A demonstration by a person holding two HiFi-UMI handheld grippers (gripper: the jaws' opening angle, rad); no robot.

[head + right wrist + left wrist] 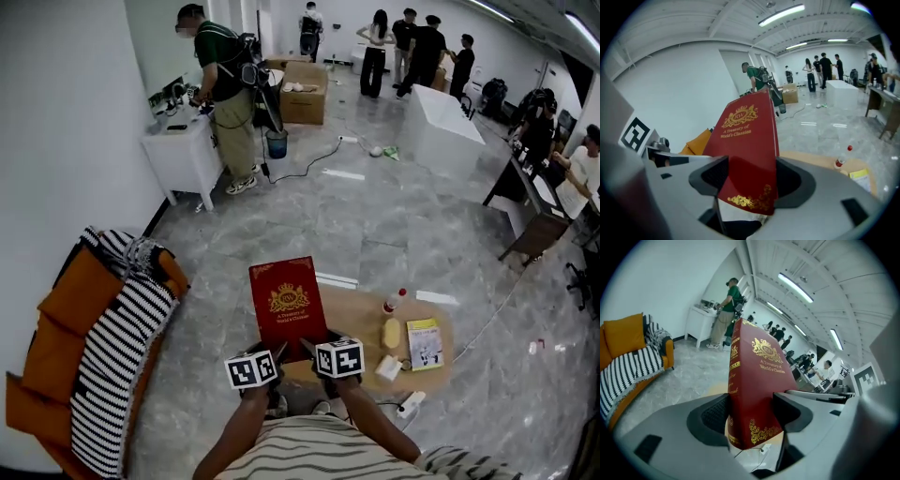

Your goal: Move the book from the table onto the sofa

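Note:
A thick red book (288, 302) with gold print is held up off the round wooden table (361, 319), cover facing up toward the head camera. My left gripper (269, 351) is shut on its near left corner, and the book (754, 385) fills the space between the jaws in the left gripper view. My right gripper (317, 349) is shut on the near right corner, the book (747, 150) wedged between its jaws. The orange sofa (56, 328) with a striped blanket (117, 347) lies to the left.
On the table are a small yellow book (425, 343), a yellow object (390, 333), a white bottle with a red cap (394, 300) and a white box (388, 367). A person stands at a white desk (183, 150) behind. Several people stand at the far end.

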